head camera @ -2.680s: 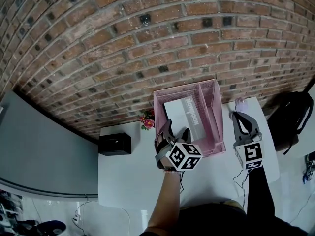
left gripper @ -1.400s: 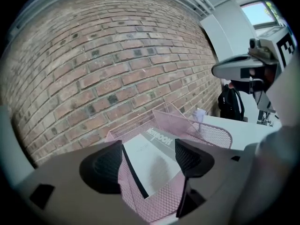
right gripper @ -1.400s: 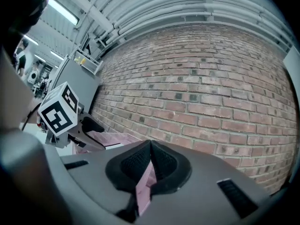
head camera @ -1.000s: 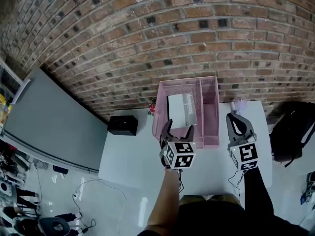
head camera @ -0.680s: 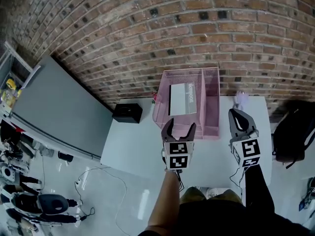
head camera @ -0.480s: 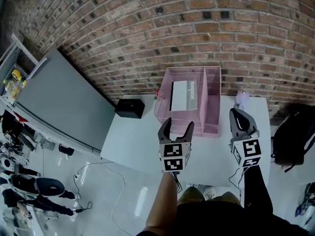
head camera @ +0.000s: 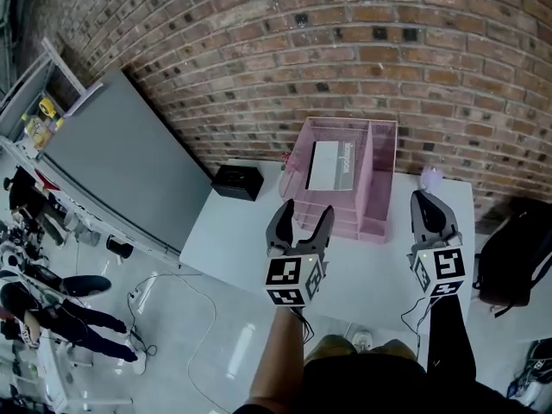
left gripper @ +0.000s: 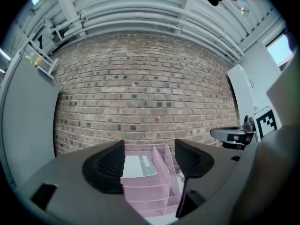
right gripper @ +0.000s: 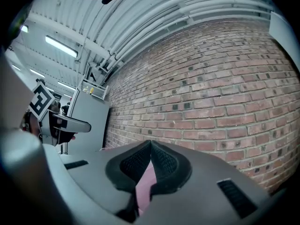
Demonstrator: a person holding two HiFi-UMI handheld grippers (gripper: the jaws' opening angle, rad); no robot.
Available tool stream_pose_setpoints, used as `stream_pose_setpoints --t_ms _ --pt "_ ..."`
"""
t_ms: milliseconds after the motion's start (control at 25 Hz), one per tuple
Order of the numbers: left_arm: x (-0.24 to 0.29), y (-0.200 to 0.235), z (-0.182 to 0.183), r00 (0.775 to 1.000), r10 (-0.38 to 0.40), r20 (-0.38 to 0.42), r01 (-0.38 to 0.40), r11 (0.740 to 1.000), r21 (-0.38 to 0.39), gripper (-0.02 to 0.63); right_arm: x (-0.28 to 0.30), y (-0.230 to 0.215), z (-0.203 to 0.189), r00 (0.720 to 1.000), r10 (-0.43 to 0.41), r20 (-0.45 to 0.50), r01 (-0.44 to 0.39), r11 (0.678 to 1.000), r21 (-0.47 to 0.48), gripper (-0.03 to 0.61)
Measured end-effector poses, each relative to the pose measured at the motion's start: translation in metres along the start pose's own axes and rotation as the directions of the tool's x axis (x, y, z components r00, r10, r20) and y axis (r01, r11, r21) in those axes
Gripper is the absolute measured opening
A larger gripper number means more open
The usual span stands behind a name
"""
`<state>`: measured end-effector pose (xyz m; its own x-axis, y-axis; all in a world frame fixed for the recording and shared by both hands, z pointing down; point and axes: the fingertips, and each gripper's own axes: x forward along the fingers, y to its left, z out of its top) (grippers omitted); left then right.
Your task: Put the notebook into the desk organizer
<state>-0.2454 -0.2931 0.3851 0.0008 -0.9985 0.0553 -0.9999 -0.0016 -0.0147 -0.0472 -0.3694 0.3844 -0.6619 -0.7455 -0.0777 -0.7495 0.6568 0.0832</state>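
Pink mesh organizer (head camera: 379, 205) stands on the white table (head camera: 233, 231), close to the brick wall (head camera: 302, 59). The notebook (head camera: 326, 166) lies inside its big left part, white with a grey strip. The left gripper (head camera: 305, 210) is held over the table just in front of the organizer. Its jaws are wide apart and hold nothing (the organizer and notebook show in the gap, further off). The right gripper (head camera: 424, 198) is held to the right of the organizer, not touching it. Its jaws are pressed together at the tips with nothing between them. A black box (head camera: 238, 182) sits on the table left of the organizer. A small purple thing (head camera: 429, 178) sits by the table's far right corner.
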Motion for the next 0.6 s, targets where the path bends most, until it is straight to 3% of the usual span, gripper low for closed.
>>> stream_pose_setpoints --t_ms 200,320,560,600 --pt "-0.002 -0.004 0.001 1.0 -0.017 0.011 0.017 1.0 -0.009 0.326 -0.003 -0.004 0.002 1.0 -0.007 0.009 0.007 1.0 0.006 0.021" --pt "-0.003 -0.005 0.005 1.0 -0.006 0.019 0.006 1.0 0.026 0.199 -0.004 -0.007 0.003 1.0 -0.015 0.012 0.015 1.0 0.009 0.021" --pt "-0.004 -0.005 0.01 1.0 0.002 0.013 -0.003 0.998 0.063 0.111 -0.006 -0.007 0.007 1.0 -0.018 0.014 0.018 1.0 0.011 0.021" --pt "-0.004 -0.007 0.01 1.0 0.002 0.01 -0.003 0.997 0.081 0.073 -0.006 -0.007 0.008 1.0 -0.019 0.014 0.019 1.0 0.011 0.021"
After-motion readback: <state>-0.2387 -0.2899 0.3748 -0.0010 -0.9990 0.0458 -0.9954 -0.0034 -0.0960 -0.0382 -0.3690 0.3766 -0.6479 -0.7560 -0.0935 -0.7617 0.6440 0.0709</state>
